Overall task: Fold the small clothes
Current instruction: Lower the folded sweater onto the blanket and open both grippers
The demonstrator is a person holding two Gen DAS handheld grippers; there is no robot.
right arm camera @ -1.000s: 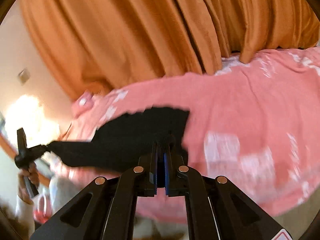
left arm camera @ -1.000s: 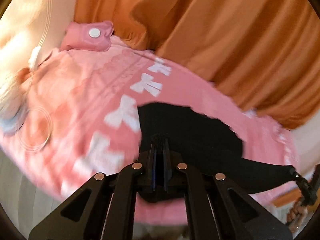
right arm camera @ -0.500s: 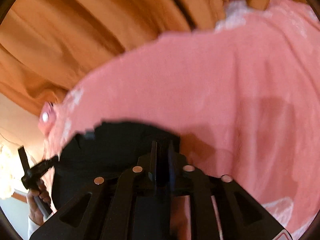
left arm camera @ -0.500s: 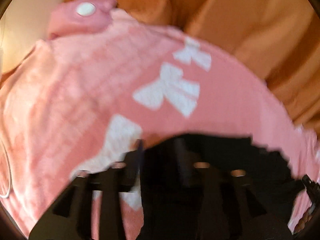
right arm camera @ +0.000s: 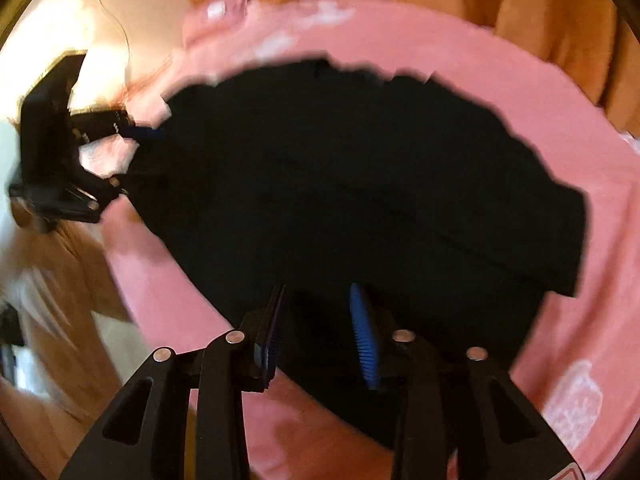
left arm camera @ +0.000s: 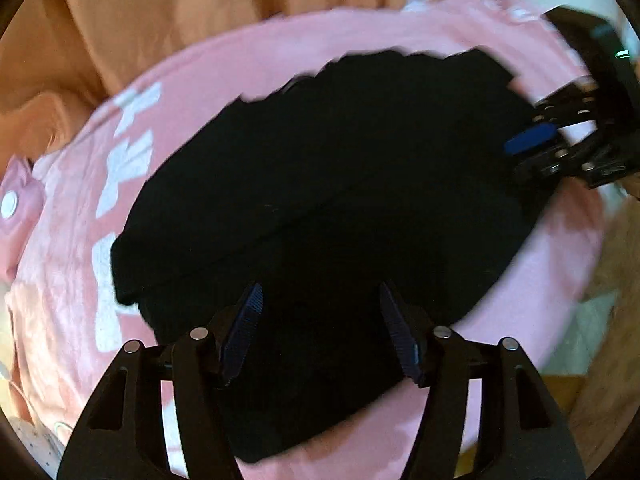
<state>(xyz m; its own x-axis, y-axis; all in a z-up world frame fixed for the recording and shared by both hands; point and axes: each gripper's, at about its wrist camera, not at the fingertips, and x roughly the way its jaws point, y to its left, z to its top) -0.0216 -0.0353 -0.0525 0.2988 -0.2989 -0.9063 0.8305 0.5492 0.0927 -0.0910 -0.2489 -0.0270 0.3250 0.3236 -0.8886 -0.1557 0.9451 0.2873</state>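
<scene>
Letting go was the thing that had just happened: a second earlier both grippers had been pinched shut on the black garment point(left arm camera: 340, 200) and held it up off the bed, and now it lay spread on the pink blanket point(left arm camera: 224, 76), filling the middle of both wrist views. The left gripper point(left arm camera: 320, 332) stood with its fingers wide apart over the near edge of the cloth, at the bottom centre of its frame, holding nothing. The right gripper point(right arm camera: 316, 332) was likewise open, somewhat narrower, with its blue-padded fingers point(right arm camera: 362, 336) also empty above the fabric. From where I stood, that looked like the laying-out step finished and the folding proper still to come.

In the left wrist view a seam or fold line ran diagonally across the garment from lower left toward the centre, so part of it may already have been doubled over; the black swallowed the detail and I could not say for sure. What kind of garment it was I could not tell either. Both views were smeared by motion, its edges looked ragged, and its near hem was hidden behind the gripper bodies. The orange curtain point(left arm camera: 168, 12) filled the top of the frame.
</scene>
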